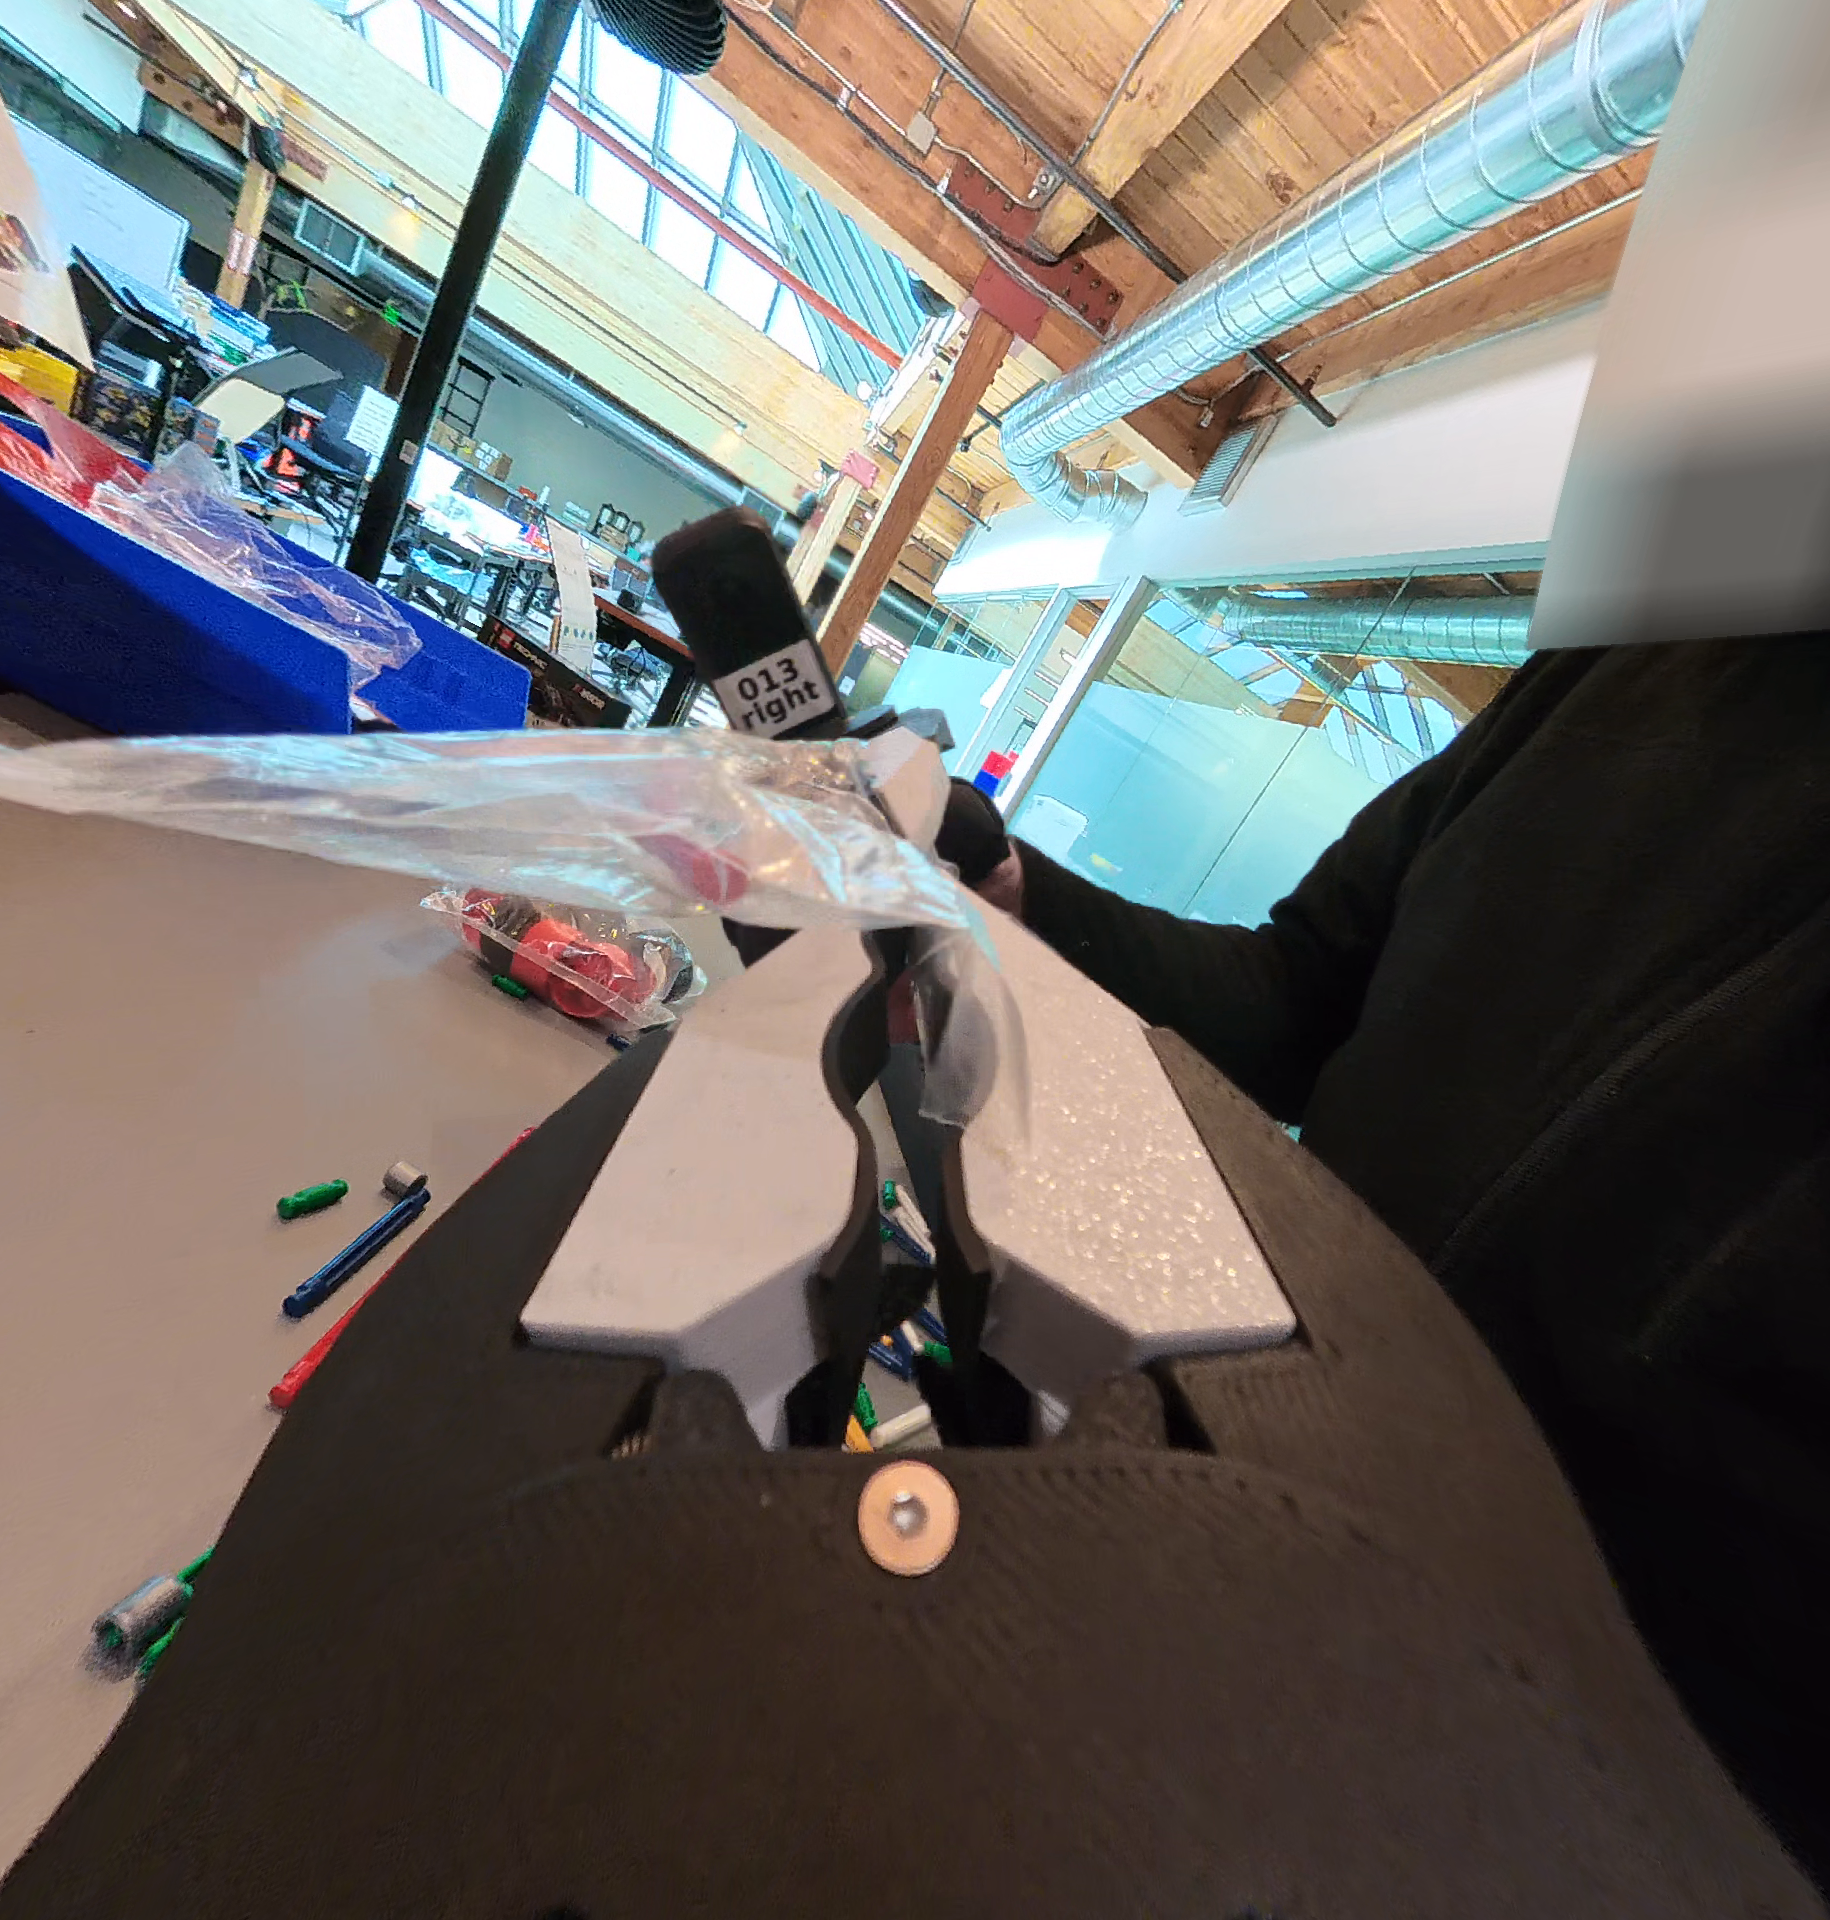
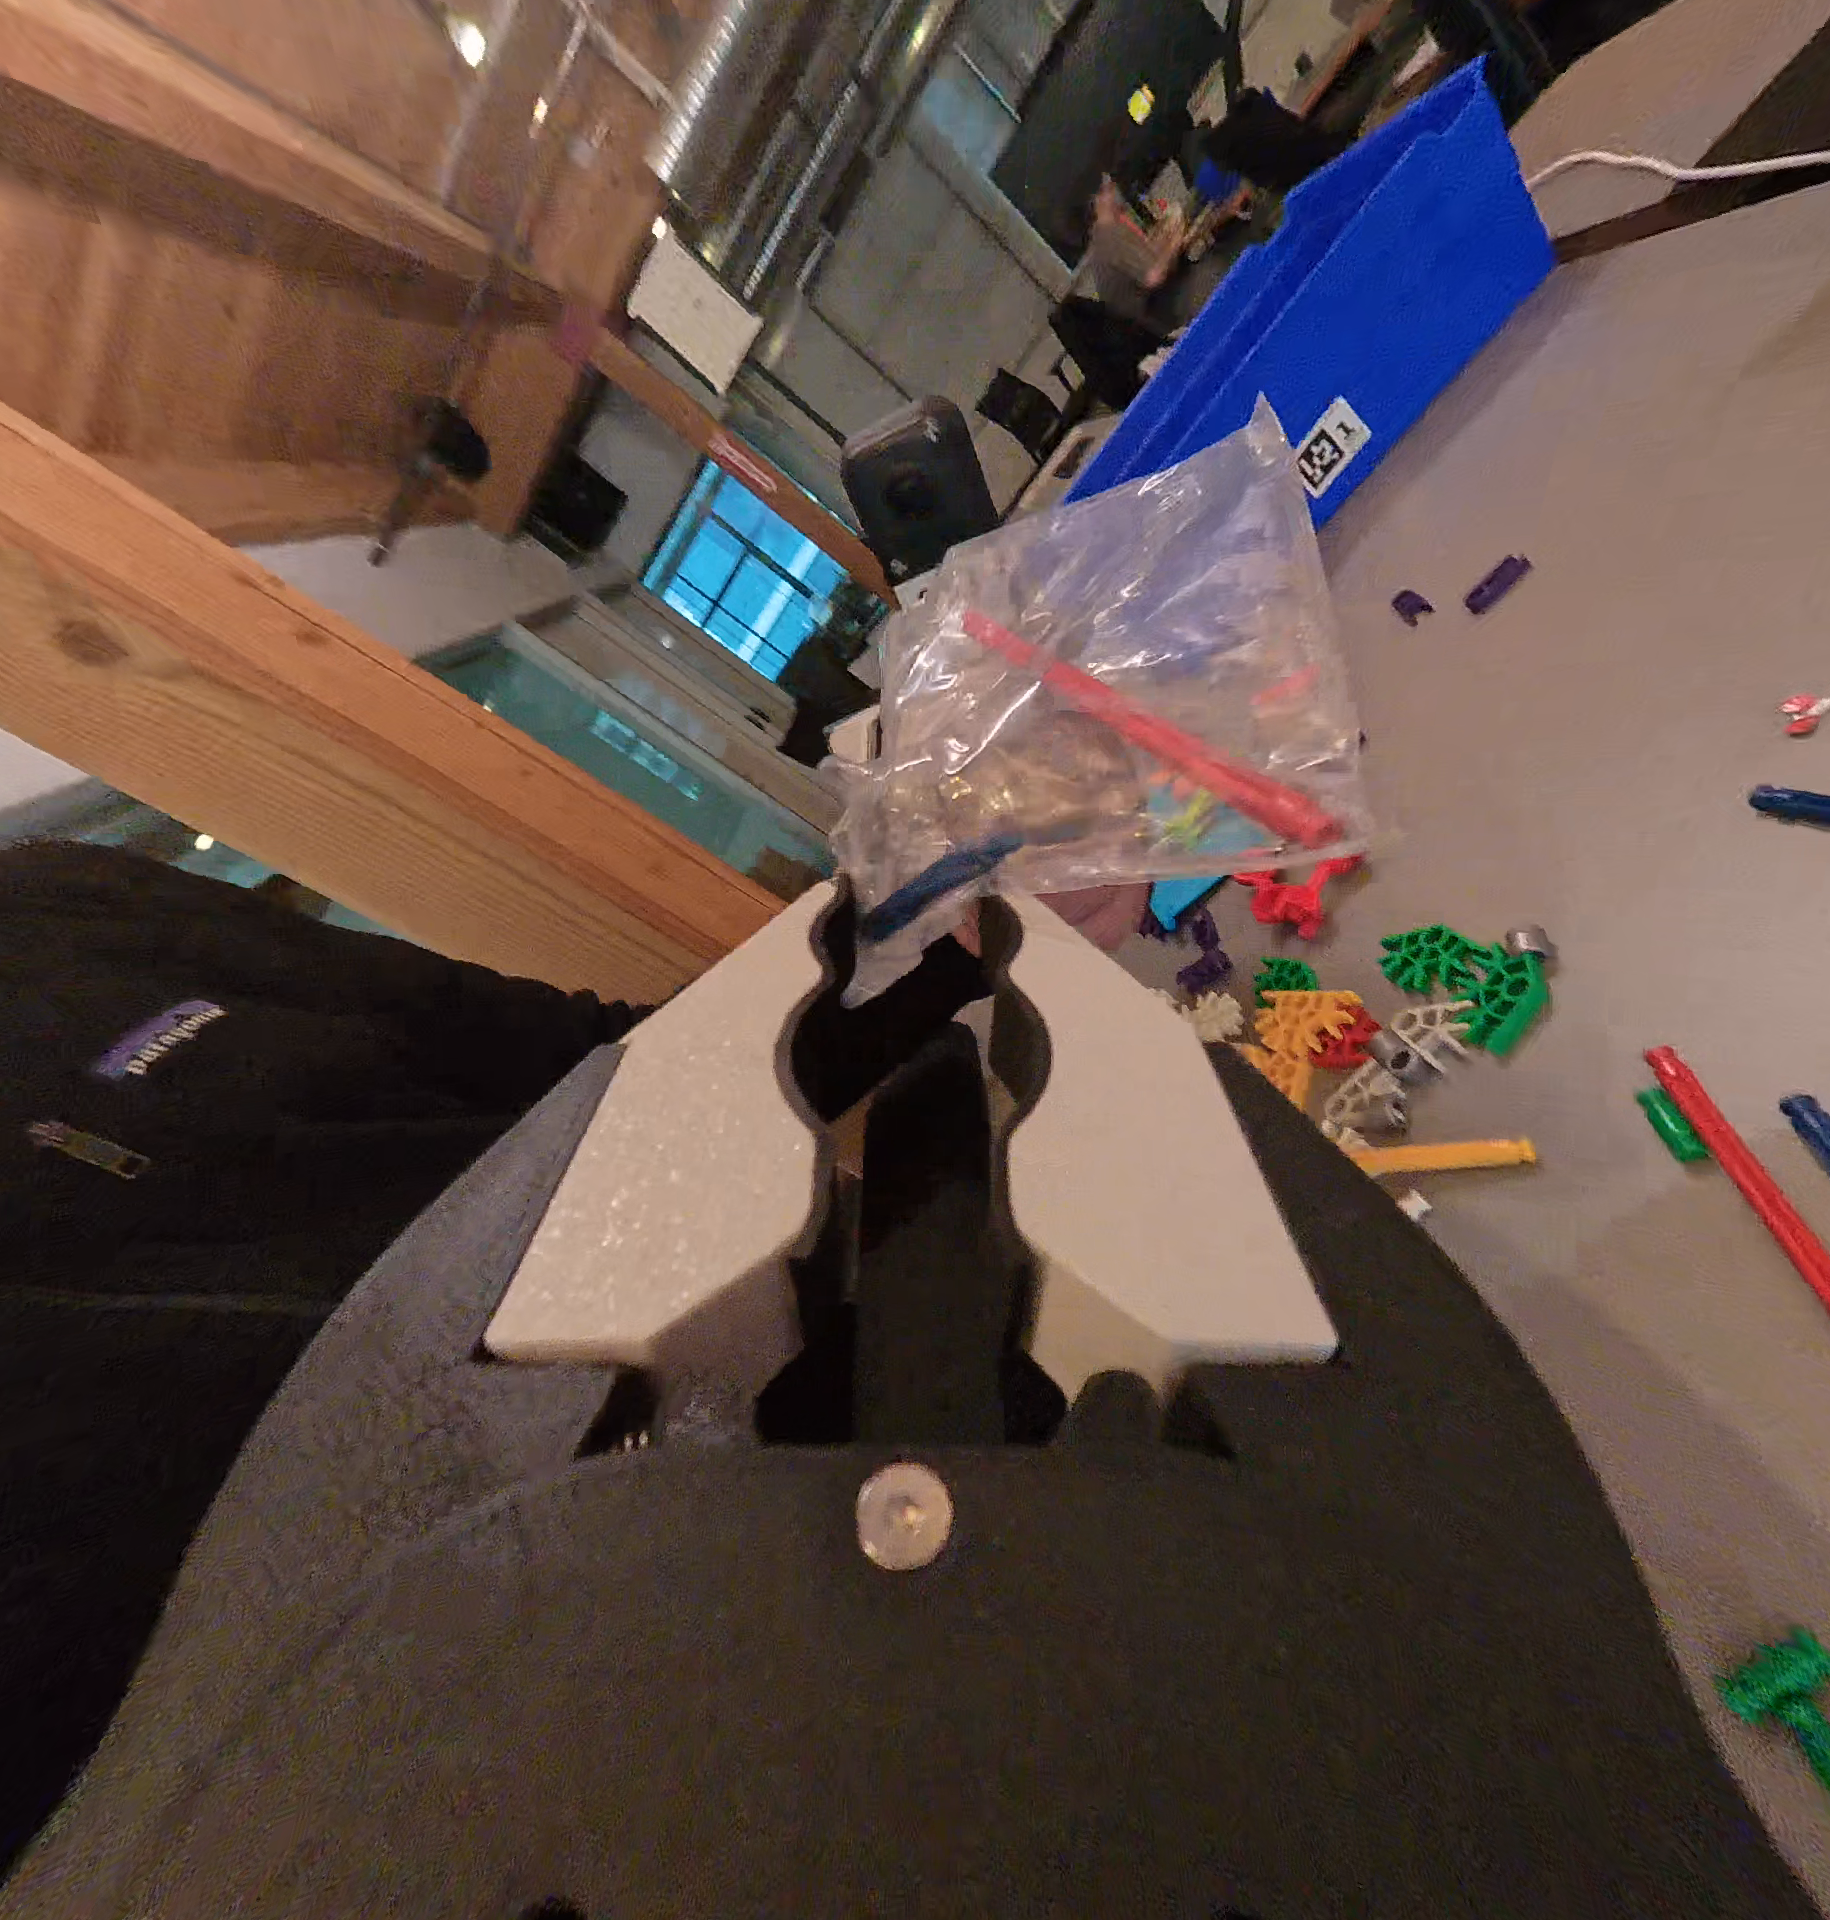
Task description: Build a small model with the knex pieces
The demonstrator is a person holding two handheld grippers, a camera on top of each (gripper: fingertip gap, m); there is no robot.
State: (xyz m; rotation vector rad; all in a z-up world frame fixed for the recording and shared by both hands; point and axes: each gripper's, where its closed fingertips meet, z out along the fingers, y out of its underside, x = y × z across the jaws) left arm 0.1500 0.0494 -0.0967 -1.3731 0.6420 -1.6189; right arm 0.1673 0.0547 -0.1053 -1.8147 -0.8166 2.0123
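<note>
A clear plastic bag (image 1: 475, 800) hangs in the air between both grippers above a grey table (image 1: 163, 1039). My left gripper (image 1: 895, 935) is shut on one corner of it. My right gripper (image 2: 921, 925) is shut on another corner of the same bag (image 2: 1098, 707), which holds a red rod (image 2: 1150, 727), a blue rod (image 2: 942, 883) and small coloured pieces. The right gripper also shows in the left wrist view (image 1: 890, 769), just past my left fingertips. The left gripper's camera (image 2: 916, 488) shows behind the bag in the right wrist view.
A blue bin (image 2: 1358, 312) stands at the table's far side. A second small bag of red parts (image 1: 578, 956) lies on the table. Loose connectors (image 2: 1410, 997), rods (image 2: 1773, 1195) and purple clips (image 2: 1493, 582) are scattered there. A black pole (image 1: 454, 291) rises behind. A person's black sleeve (image 1: 1202, 966) is close.
</note>
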